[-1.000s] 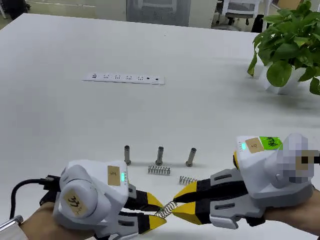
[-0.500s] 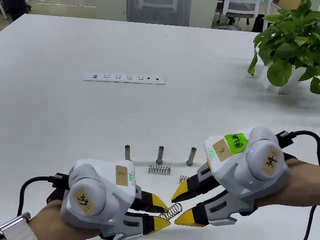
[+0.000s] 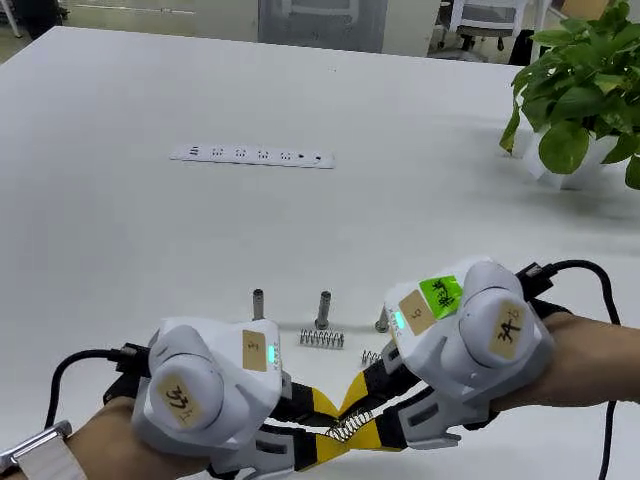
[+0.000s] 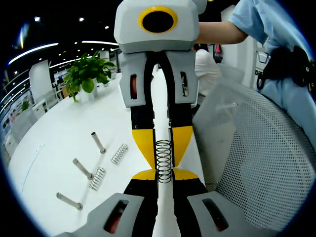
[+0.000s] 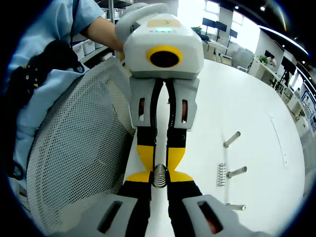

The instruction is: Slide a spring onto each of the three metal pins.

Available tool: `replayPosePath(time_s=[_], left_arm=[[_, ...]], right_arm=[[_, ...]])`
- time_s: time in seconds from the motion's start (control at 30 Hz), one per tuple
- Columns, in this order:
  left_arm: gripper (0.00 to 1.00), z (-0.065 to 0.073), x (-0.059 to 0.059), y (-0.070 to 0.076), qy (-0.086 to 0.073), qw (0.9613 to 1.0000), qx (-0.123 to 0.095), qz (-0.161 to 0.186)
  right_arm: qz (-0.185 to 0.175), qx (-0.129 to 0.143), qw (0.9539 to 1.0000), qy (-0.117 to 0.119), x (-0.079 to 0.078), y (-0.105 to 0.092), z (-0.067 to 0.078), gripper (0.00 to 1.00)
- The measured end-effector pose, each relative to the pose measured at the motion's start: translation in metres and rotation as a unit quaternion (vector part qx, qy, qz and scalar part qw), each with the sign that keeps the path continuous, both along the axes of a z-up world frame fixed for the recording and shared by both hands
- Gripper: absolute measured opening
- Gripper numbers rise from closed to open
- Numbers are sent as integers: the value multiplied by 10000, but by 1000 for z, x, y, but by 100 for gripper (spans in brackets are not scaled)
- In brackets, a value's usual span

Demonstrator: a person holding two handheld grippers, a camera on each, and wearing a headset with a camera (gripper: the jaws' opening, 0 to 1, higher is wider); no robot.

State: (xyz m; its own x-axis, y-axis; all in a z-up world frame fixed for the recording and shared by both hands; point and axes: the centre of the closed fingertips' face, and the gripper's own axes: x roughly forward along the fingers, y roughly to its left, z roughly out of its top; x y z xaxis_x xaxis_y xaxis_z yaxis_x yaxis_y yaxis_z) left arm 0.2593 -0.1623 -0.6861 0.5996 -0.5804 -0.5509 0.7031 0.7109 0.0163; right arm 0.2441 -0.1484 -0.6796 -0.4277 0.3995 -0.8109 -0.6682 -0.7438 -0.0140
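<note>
At the near edge of the table (image 3: pixel 120 230), a spring (image 3: pixel 346 427) is held between two grippers set tip to tip. The left gripper (image 3: pixel 322 428) is seen at the lower left of the head view and the right gripper (image 3: pixel 365 412) at the lower right.

In the left gripper view the spring is seen lengthwise, in line with the jaws. Its near end is clamped by the left jaws and its far end is pinched between the yellow tips of the right jaws, so both pairs are closed on it. In the right gripper view the same spring is seen end-on, nipped between that gripper's own yellow tips.

Beyond the grippers, three metal pins (image 3: pixel 323 309) are stood upright in a row on the table, all bare. The rightmost pin is partly hidden behind the right gripper in the head view. Two loose springs are laid flat on the table: the first loose spring (image 3: pixel 321 339) just in front of the middle pin, the second loose spring (image 3: pixel 370 357) nearer the right pin, apart from it.

A white power strip (image 3: pixel 252 155) is laid well back on the table, and a potted plant (image 3: pixel 580 90) is placed at the far right. A mesh chair back (image 4: pixel 252 148) is seen beside the table in both gripper views.
</note>
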Motion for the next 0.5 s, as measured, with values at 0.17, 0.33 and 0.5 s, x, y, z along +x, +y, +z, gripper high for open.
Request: replayPosePath(time_s=[0.17,0.33,0.5], left_arm=[[9,0,0,1,31,10000,-30,23],[9,2,0,2,4,10000,-62,29],[9,4,0,3,-20,10000,-63,22]], right_arm=[[15,2,10000,-49,1,1,0,12],[23,37,10000,-44,1,2,3,12],[-13,16,10000,-34,1,3,5,12]])
